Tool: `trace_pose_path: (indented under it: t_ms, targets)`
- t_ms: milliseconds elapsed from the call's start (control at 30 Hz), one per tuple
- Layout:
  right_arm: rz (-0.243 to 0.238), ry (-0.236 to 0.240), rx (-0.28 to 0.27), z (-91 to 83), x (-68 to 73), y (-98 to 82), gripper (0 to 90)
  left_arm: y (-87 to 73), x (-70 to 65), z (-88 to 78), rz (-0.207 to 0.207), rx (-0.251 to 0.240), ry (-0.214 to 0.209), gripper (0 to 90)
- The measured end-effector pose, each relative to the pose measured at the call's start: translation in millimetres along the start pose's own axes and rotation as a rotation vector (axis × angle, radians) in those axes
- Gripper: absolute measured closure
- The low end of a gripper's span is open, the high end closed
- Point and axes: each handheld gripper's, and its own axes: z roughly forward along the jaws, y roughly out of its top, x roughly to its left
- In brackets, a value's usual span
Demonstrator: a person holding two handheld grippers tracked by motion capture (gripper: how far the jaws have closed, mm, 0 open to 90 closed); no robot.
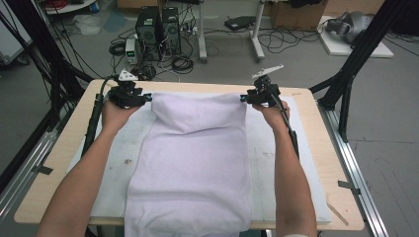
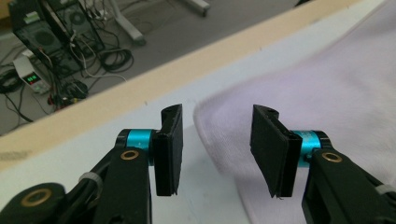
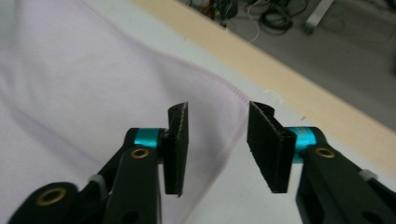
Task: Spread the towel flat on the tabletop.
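Note:
A pale lilac towel [image 1: 192, 158] lies lengthwise down the middle of the table, its near end hanging over the front edge. At its far left corner [image 2: 219, 121] my left gripper [image 1: 147, 98] stands open, the corner lying between the jaws with no pad touching it. My right gripper [image 1: 243, 98] is open at the far right corner [image 3: 229, 102], jaws either side of the hem. In the left gripper view the gripper [image 2: 215, 149] shows a wide gap; the right gripper [image 3: 217, 147] does too.
A white mat [image 1: 301, 168] covers the wooden table [image 1: 64, 148] under the towel. Black frame posts [image 1: 356, 59] stand at both far corners. Beyond the far edge, computer towers [image 1: 158, 32] and tangled cables sit on the floor.

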Motion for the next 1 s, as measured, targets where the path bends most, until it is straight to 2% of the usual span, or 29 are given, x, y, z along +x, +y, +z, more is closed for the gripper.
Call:
trace_pose_path:
  t_ms: [33, 167, 200, 267, 300, 367, 433, 533, 600, 633, 667, 733, 800, 833, 900, 933, 967, 1000]
  targets:
    - [-0.007, 0.008, 0.004, 2.1, 2.8, -5.8, 55.5, -8.7, -1.3, -0.4, -0.009, 0.007, -0.012, 53.9]
    - [-0.009, 0.056, 0.045, 6.7, 16.4, -27.4, 48.7, -30.8, -10.4, -4.2, 0.009, 0.026, -0.040, 52.3]
    - [-0.016, 0.060, 0.055, 5.9, 18.7, -31.0, 48.1, -36.8, -13.5, -7.3, 0.010, 0.026, -0.051, 51.8]
    - [0.001, 0.099, 0.107, 3.5, 24.9, -38.2, 43.6, -46.1, -19.3, -13.7, 0.017, 0.021, -0.074, 51.1]
    - [-0.008, 0.108, 0.113, -0.7, 31.0, -43.2, 44.0, -50.6, -22.5, -17.3, 0.023, 0.021, -0.082, 51.0]
    - [-0.031, 0.133, 0.056, -9.8, 41.3, -52.4, 45.5, -57.6, -28.2, -24.3, 0.040, 0.028, -0.103, 50.6]
    - [-0.041, 0.164, 0.041, -18.8, 54.1, -60.9, 44.4, -65.5, -36.7, -33.9, 0.065, 0.025, -0.113, 49.3]
    - [-0.095, 0.200, 0.007, -34.4, 77.2, -75.3, 44.2, -78.6, -48.8, -50.4, 0.084, 0.000, -0.143, 49.0]
    - [-0.111, 0.220, -0.009, -42.9, 88.6, -82.4, 44.2, -88.4, -56.9, -61.3, 0.079, -0.020, -0.165, 48.1]
    - [-0.124, 0.229, -0.021, -47.3, 94.5, -86.8, 44.6, -92.3, -61.2, -65.8, 0.091, -0.012, -0.176, 47.8]
    - [-0.135, 0.247, -0.025, -50.6, 100.7, -91.2, 44.7, -98.7, -66.9, -71.0, 0.099, -0.024, -0.182, 47.3]
    - [-0.176, 0.265, -0.009, -55.0, 114.5, -101.8, 45.3, -107.8, -74.7, -75.3, 0.106, -0.013, -0.210, 47.5]
    - [-0.190, 0.279, 0.004, -55.2, 122.2, -111.1, 46.6, -117.9, -82.9, -74.9, 0.143, 0.030, -0.227, 49.3]
    - [-0.204, 0.278, 0.026, -53.1, 126.0, -116.4, 46.8, -123.0, -86.1, -72.4, 0.160, 0.054, -0.226, 49.9]
    - [-0.242, 0.260, 0.100, -42.3, 129.1, -127.6, 47.9, -131.0, -86.7, -63.9, 0.167, 0.118, -0.249, 51.9]
    - [-0.236, 0.263, 0.118, -37.9, 127.8, -130.5, 49.4, -134.0, -86.3, -57.5, 0.168, 0.168, -0.264, 53.0]
    - [-0.217, 0.274, 0.142, -31.4, 124.5, -134.7, 52.5, -134.7, -85.3, -57.0, 0.156, 0.147, -0.283, 57.2]
    - [-0.203, 0.275, 0.153, -27.4, 122.2, -137.1, 57.4, -134.2, -85.3, -56.8, 0.159, 0.144, -0.294, 65.3]
